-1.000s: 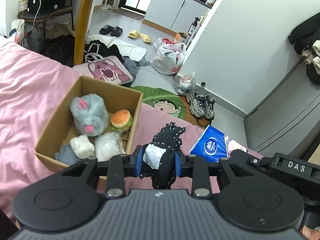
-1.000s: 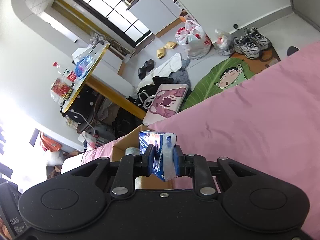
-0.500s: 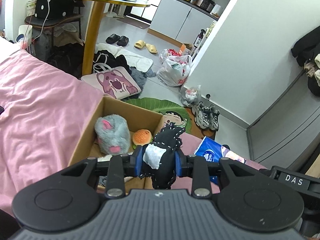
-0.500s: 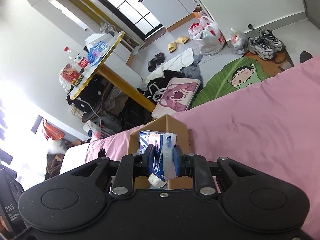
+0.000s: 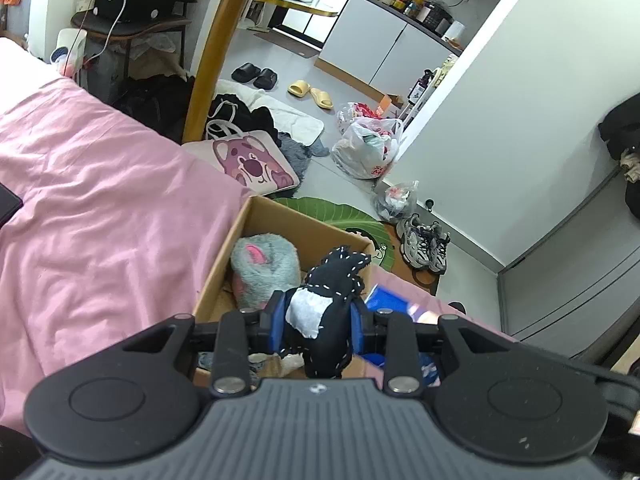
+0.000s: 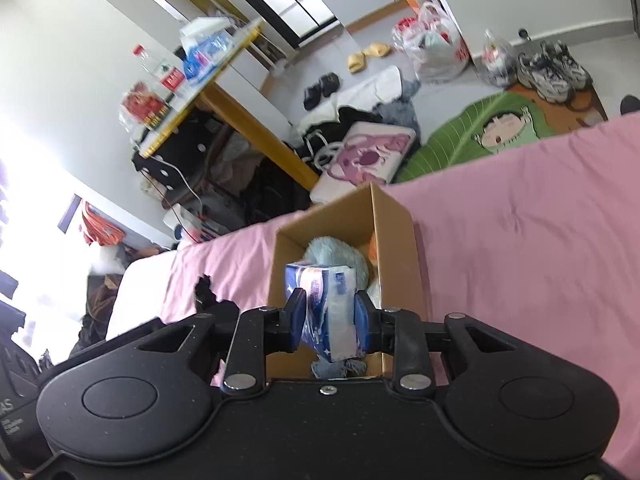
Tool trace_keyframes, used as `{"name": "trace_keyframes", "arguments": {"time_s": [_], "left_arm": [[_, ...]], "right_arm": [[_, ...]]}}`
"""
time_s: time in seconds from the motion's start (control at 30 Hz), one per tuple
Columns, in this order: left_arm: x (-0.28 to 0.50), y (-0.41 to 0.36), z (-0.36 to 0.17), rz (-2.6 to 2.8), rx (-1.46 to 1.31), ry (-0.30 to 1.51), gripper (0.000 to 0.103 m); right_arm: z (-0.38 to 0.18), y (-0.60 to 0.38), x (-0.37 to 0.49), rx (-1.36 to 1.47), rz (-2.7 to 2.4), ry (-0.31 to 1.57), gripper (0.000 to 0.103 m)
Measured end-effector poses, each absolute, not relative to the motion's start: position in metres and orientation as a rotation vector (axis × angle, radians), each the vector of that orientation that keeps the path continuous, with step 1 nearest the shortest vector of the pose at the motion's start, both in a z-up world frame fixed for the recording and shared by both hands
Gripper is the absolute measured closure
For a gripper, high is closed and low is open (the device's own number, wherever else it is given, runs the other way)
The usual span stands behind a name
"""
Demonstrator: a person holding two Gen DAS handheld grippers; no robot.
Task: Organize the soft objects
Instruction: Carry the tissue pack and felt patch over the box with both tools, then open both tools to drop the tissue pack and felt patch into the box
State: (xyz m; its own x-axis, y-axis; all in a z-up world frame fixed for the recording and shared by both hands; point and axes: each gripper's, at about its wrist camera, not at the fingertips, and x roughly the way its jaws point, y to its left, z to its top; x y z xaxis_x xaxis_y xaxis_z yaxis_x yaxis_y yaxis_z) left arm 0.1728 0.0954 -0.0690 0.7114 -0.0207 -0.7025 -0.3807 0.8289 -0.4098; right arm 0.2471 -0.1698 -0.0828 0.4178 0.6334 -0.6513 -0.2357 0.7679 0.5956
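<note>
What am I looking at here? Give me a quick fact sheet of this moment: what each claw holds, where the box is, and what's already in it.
left claw: shut on a black stitched plush toy, over the box
right claw: shut on a blue tissue pack, also over the box
box: open cardboard box on the pink bedsheet
already inside: a grey fluffy plush and other soft items, partly hidden
stage: both items held, neither released yet
</note>
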Motion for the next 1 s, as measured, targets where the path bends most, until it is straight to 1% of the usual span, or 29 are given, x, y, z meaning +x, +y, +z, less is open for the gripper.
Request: {"name": "trace_keyframes", "arguments": {"time_s": [0.1,0.23,0.47,0.7,0.77,0.87,0.93,1.0], "left_arm": [[0.174,0.101,-0.076,0.211,-0.581,0.774,0.072],[0.176,0.107,-0.085,0.211,-0.594,0.793,0.072],[0.184,0.11,-0.097,0.202,-0.618,0.824,0.071],[0.194,0.1,-0.103,0.175,-0.616,0.848,0.07],[0.197,0.094,-0.105,0.165,-0.603,0.86,0.069],[0.203,0.084,-0.108,0.145,-0.581,0.879,0.059],[0.206,0.08,-0.11,0.132,-0.587,0.903,0.046],[0.206,0.078,-0.109,0.13,-0.591,0.903,0.039]], "right_arm": [[-0.09,-0.171,0.247,0.466,0.545,1.02,0.072],[-0.092,-0.179,0.246,0.479,0.518,1.025,0.071],[-0.09,-0.18,0.247,0.474,0.504,1.014,0.063],[-0.092,-0.186,0.248,0.484,0.49,1.015,0.061],[-0.092,-0.189,0.248,0.488,0.484,1.012,0.061],[-0.091,-0.195,0.248,0.495,0.476,1.008,0.061],[-0.091,-0.199,0.247,0.499,0.473,1.006,0.061],[-0.091,-0.202,0.247,0.502,0.47,1.003,0.061]]}}
